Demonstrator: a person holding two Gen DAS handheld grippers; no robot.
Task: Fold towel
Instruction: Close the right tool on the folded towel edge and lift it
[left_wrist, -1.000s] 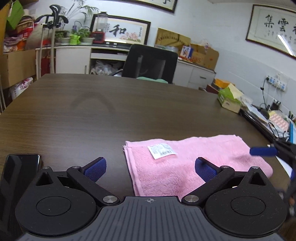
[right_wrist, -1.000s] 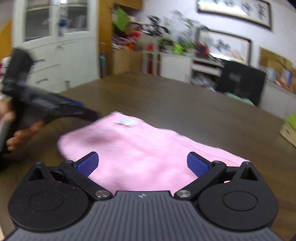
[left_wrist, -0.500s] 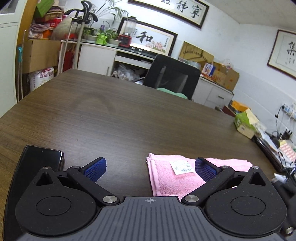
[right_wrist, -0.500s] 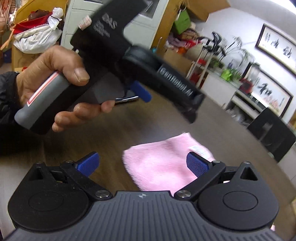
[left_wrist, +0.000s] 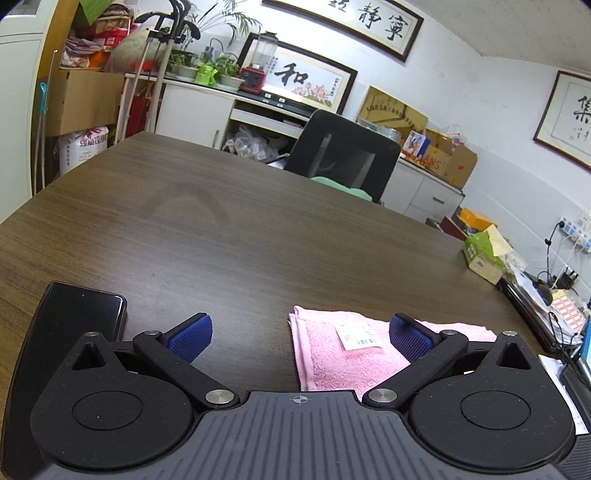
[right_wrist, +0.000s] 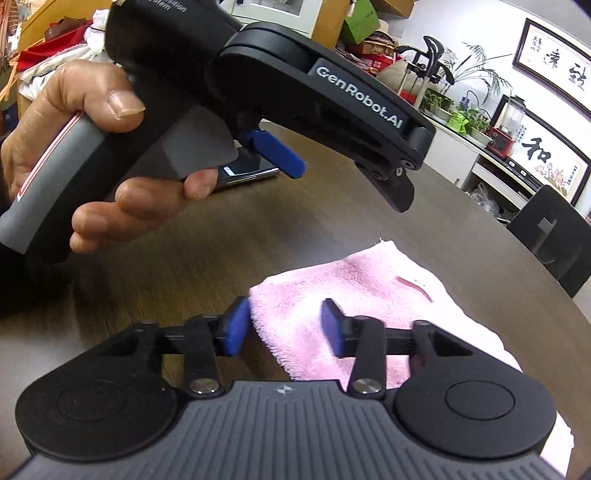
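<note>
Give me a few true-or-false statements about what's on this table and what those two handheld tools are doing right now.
1. The towel is pink. True.
2. The left gripper is clamped on the towel. False: its fingers stand wide apart, with only a corner of the towel lying between them, not gripped.
3. A dark phone lies on the table to the left of the towel. True.
4. The right gripper has its fingers spread as wide as they go. False: they are closing around an edge of the towel.
5. A white label sits on the towel. True.
6. The towel hangs in the air. False: it lies on the table.
</note>
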